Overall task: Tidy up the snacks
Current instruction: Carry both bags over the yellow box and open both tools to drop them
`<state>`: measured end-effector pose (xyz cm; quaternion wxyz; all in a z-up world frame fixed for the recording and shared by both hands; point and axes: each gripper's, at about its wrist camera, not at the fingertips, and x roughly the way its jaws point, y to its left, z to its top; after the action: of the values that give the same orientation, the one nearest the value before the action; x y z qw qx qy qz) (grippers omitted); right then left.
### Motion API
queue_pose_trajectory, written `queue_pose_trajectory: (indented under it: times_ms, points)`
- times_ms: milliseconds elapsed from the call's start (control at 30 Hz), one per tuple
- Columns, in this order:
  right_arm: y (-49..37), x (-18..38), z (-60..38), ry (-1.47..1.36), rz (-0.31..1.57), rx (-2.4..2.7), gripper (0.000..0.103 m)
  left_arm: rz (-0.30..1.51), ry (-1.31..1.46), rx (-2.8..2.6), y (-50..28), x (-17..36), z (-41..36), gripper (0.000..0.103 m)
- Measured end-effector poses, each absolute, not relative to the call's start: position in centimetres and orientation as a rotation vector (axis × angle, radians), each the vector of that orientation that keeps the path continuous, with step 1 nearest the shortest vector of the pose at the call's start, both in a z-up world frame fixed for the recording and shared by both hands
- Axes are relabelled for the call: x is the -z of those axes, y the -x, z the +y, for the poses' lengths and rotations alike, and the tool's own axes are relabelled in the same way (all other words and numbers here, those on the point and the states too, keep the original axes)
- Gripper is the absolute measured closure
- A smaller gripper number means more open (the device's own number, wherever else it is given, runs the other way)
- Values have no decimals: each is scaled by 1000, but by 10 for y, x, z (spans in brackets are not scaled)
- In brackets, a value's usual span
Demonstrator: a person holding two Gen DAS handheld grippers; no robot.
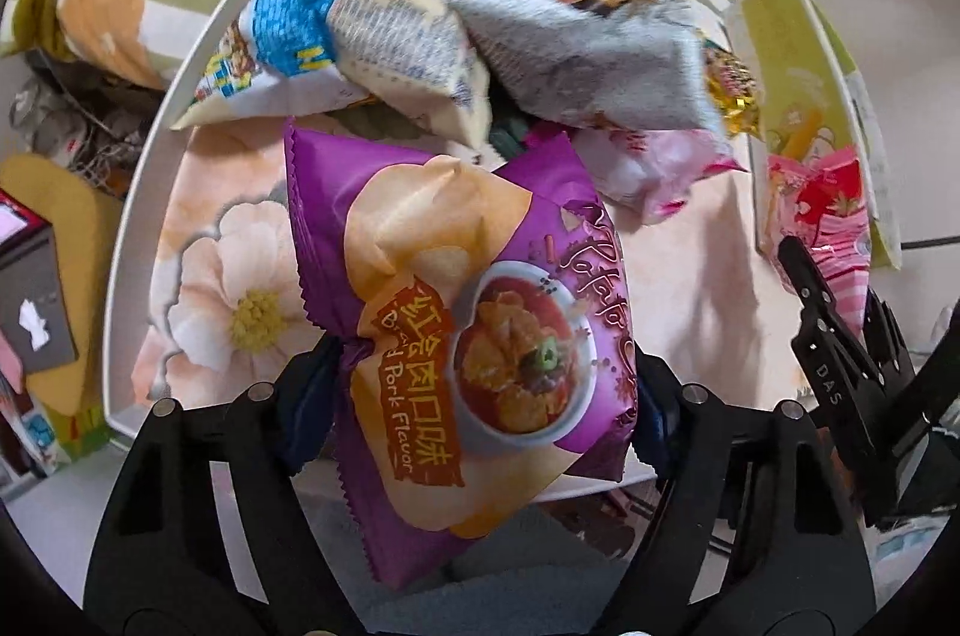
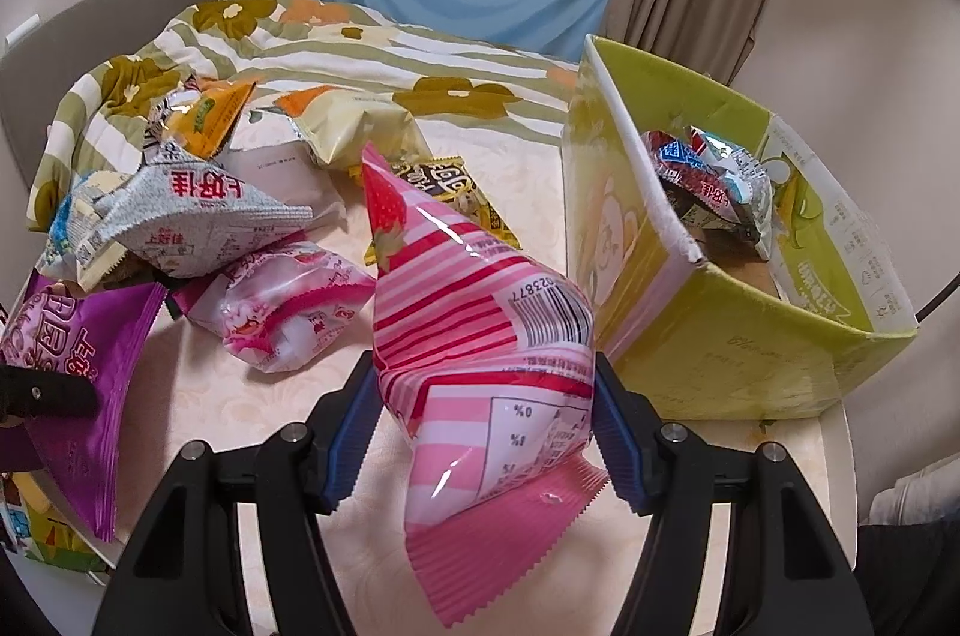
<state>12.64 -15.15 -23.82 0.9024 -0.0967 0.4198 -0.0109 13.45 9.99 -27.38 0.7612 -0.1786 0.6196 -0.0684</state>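
Two handheld grippers work over a round white table spread with a floral cloth. The left gripper (image 1: 480,384) is clamped on a purple bag of potato chips (image 1: 468,324), pinching its lower half and holding it lifted above the table (image 1: 129,240). The right gripper (image 2: 483,432) grips a pink striped snack bag (image 2: 480,336) printed with a strawberry, held upright just beside a green cardboard box (image 2: 750,336) at the table's right edge. Inside the box lies a blue and red packet (image 2: 714,186). A loose heap of other snack bags (image 2: 198,216) sits at the table's far left, near a bed with a striped floral blanket (image 2: 336,54).
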Motion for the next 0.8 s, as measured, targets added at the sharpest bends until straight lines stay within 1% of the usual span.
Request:
queue_pose_trajectory:
  times_ms: [200,400,633,800]
  points:
    - [-117,214,-151,156,854,-1,42,1271,334,208,-122,229,88,27]
    - [-103,162,-155,62,831,-46,42,1176,273,317,-118,182,69,27]
    - [-98,111,-183,0,799,-32,42,1070,217,447,-143,130,13,27]
    - [-105,80,-226,-27,761,-7,42,1010,191,504,-162,102,-40,27]
